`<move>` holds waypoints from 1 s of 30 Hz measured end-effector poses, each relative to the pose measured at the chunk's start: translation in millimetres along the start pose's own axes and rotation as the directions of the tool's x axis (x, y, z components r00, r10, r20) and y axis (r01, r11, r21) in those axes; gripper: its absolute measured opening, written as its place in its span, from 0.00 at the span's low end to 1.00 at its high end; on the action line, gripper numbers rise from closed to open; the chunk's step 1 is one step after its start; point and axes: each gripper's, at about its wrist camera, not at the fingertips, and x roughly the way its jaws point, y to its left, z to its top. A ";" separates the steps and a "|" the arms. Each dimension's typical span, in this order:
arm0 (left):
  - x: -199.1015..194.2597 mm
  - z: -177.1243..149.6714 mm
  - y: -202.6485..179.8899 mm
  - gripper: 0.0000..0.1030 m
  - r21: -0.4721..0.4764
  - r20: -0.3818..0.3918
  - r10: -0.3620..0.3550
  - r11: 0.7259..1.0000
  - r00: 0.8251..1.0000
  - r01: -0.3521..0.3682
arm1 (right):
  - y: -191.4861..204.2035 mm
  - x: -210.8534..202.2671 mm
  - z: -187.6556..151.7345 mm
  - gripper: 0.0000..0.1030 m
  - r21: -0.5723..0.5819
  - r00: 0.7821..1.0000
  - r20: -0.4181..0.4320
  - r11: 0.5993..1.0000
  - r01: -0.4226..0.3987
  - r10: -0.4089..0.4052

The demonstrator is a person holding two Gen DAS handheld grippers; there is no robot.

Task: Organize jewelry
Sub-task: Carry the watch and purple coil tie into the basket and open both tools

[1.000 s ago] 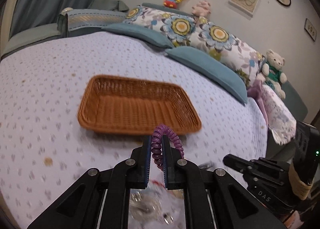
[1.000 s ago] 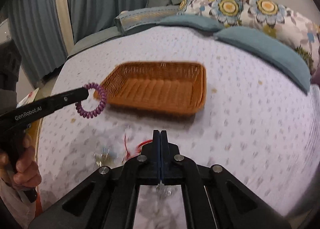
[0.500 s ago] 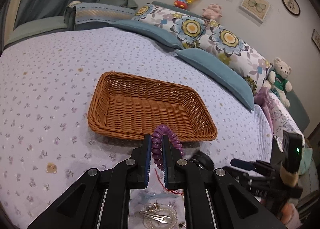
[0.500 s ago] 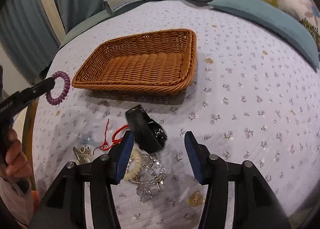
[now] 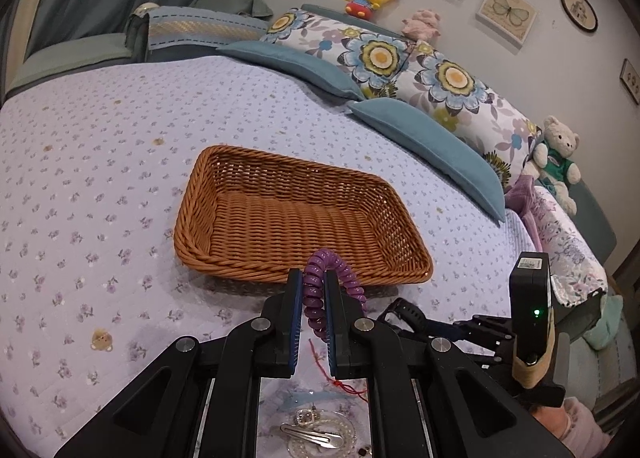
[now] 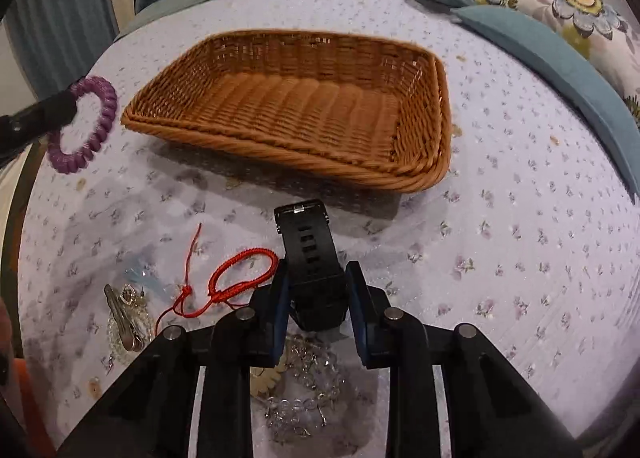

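Jaws of right hand-held gripper (image 6: 316, 294), wide a moment ago, have closed around black watch (image 6: 310, 254).

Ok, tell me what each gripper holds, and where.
The left gripper pinches the purple coil hair tie across one side of its loop. The right gripper, jaws just closing, has the black watch strap between them; contact unclear.

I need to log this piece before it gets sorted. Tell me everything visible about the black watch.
The black watch has a matte, rubbery-looking strap with a row of slots and a silver buckle bar at its far end. It lies lengthwise on the floral bedspread, just short of the basket, its near part between the closing right gripper's pads.
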 end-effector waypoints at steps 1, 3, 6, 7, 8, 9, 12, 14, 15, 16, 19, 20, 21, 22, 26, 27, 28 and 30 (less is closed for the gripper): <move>2.0 0.7 1.2 0.10 -0.004 -0.002 0.002 1.000 1.000 -0.002 | -0.2 -4.4 -0.5 0.29 -0.002 1.000 0.008 1.000 -0.002 0.002; 5.7 3.6 4.6 0.10 -0.020 -0.006 0.000 1.000 1.000 0.000 | -1.7 -20.5 -0.1 0.29 0.005 0.999 0.038 0.999 -0.032 0.032; 11.6 11.9 8.0 0.10 -0.029 -0.013 0.002 1.000 1.000 -0.002 | -2.5 -48.2 11.1 0.27 0.008 0.991 0.085 0.995 -0.101 0.100; 13.7 15.7 9.1 0.10 -0.029 -0.016 0.000 1.000 1.000 0.000 | -2.8 -54.9 17.1 0.27 0.006 0.988 0.102 0.993 -0.115 0.114; 15.8 19.7 10.0 0.10 -0.028 -0.018 -0.002 1.000 1.000 0.001 | -3.9 -62.6 25.9 0.27 0.007 0.984 0.126 0.992 -0.129 0.128; 19.2 25.7 10.3 0.10 -0.021 -0.019 0.004 1.000 1.000 -0.005 | -5.3 -67.0 33.3 0.27 0.010 0.981 0.142 0.990 -0.138 0.135; 32.1 44.7 10.8 0.10 -0.005 -0.012 0.016 1.000 1.000 -0.016 | -15.6 -68.7 64.8 0.27 0.050 0.967 0.193 0.983 -0.179 0.167; 43.4 54.6 12.9 0.10 -0.009 -0.012 0.012 1.000 1.000 -0.012 | -23.0 -59.5 83.8 0.27 0.095 0.962 0.209 0.976 -0.198 0.174; 51.7 59.5 14.7 0.10 -0.014 -0.018 0.005 1.000 1.000 -0.006 | -27.9 -52.3 90.9 0.27 0.119 0.960 0.209 0.970 -0.214 0.186; 58.7 61.6 17.2 0.10 -0.015 -0.027 0.002 1.000 1.000 -0.003 | -35.7 -39.3 99.1 0.27 0.160 0.957 0.200 0.956 -0.245 0.212; 83.7 65.3 23.8 0.10 -0.011 -0.065 0.014 1.000 0.998 -0.015 | -51.2 -4.6 110.1 0.27 0.250 0.951 0.163 0.921 -0.298 0.263; 91.6 65.0 26.1 0.10 -0.012 -0.078 0.015 1.000 0.997 -0.015 | -55.7 8.8 110.8 0.27 0.277 0.949 0.148 0.909 -0.311 0.279; 100.6 64.3 29.2 0.10 -0.014 -0.092 0.013 1.000 0.996 -0.014 | -60.9 22.9 110.3 0.27 0.307 0.945 0.128 0.894 -0.326 0.300; 107.7 63.5 31.1 0.10 -0.017 -0.102 0.010 1.000 0.995 -0.012 | -66.1 35.6 108.5 0.27 0.335 0.940 0.108 0.878 -0.341 0.323; 135.2 57.8 35.4 0.10 -0.018 -0.143 0.015 1.000 0.990 -0.018 | -73.7 58.7 104.8 0.27 0.363 0.933 0.081 0.862 -0.355 0.351; 140.9 55.0 34.5 0.10 -0.012 -0.152 0.019 1.000 0.988 -0.021 | -71.1 55.1 106.8 0.27 0.343 0.940 0.084 0.876 -0.339 0.331; 144.2 52.7 33.0 0.10 -0.004 -0.159 0.025 1.000 0.987 -0.026 | -67.0 51.3 108.6 0.28 0.317 0.953 0.082 0.899 -0.303 0.293; 149.1 49.0 30.0 0.10 0.024 -0.167 0.056 0.998 0.984 -0.052 | -63.7 48.1 110.1 0.29 0.287 0.971 0.081 0.927 -0.240 0.226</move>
